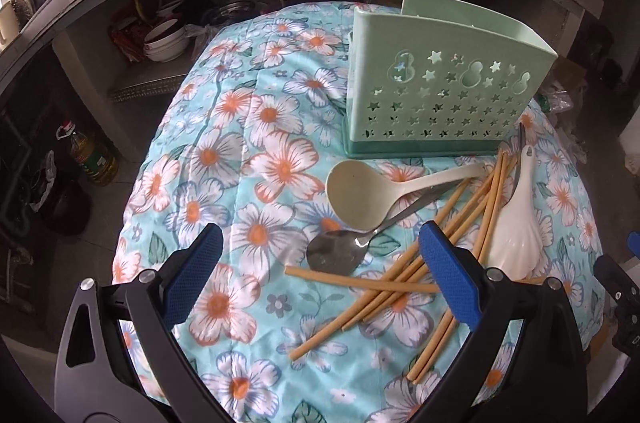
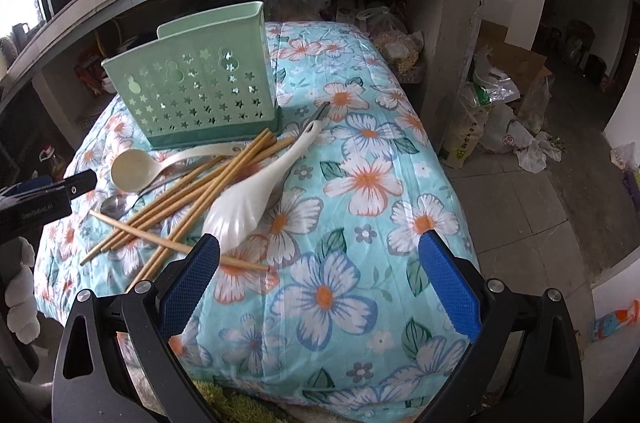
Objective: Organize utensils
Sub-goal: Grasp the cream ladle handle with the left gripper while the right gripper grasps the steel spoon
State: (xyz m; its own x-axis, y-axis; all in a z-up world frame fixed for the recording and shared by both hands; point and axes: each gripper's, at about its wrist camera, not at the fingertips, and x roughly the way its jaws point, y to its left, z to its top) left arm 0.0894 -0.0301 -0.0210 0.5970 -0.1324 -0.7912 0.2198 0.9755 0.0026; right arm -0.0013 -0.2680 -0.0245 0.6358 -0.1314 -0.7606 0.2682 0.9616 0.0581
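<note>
The left gripper (image 1: 320, 263) is held wide open above the floral cloth (image 1: 240, 151), nothing gripped; the right gripper (image 2: 320, 271) is likewise spread and empty; bamboo chopsticks (image 1: 404, 275), a beige ladle (image 1: 360, 191), a steel spoon (image 1: 336, 253) and a white ceramic spoon (image 1: 516, 231) are seen heaped just before the green perforated utensil holder (image 1: 436, 95).

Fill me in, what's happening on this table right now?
A person holds a gripper in each hand over a flowered cloth, and nothing has been picked up. Both the left gripper and the right gripper are open and empty. A pile of bamboo chopsticks, a beige ladle, a metal spoon and a white spoon lies loose in front of the green utensil holder, which looks empty from here.
</note>
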